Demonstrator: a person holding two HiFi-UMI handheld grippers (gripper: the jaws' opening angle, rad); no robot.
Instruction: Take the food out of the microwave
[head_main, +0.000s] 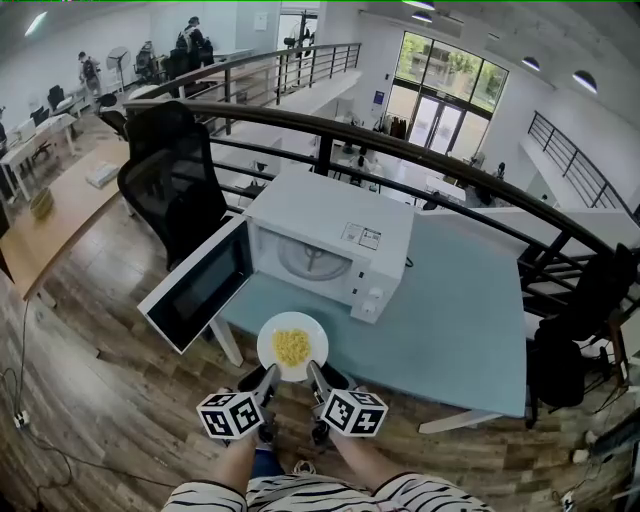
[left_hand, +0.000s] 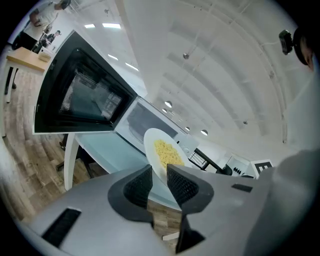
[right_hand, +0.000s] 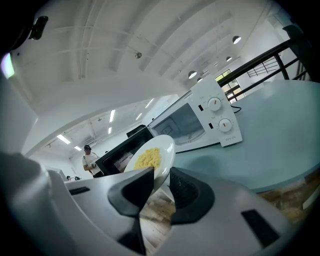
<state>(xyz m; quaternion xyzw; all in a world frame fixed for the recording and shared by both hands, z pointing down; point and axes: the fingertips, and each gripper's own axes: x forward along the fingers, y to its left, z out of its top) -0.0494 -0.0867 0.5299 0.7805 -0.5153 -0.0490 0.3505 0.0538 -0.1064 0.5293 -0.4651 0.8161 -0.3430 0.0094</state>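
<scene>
Head view: left gripper (head_main: 269, 374) on plate (head_main: 267, 338)

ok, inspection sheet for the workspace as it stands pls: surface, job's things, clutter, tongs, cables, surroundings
Surface: light blue table, with the microwave standing on it.
Job's things: microwave, its door swung open to the left; plate of yellow food is out of the microwave, held in the air at the table's near edge.
Clutter: nothing seen.
Tongs: left tongs and right tongs are each shut on the plate's near rim.
Cables: cord at the microwave's right side; thin cable on the floor, far left.
Surroundings: black chair behind the door, black railing, wooden floor.
</scene>
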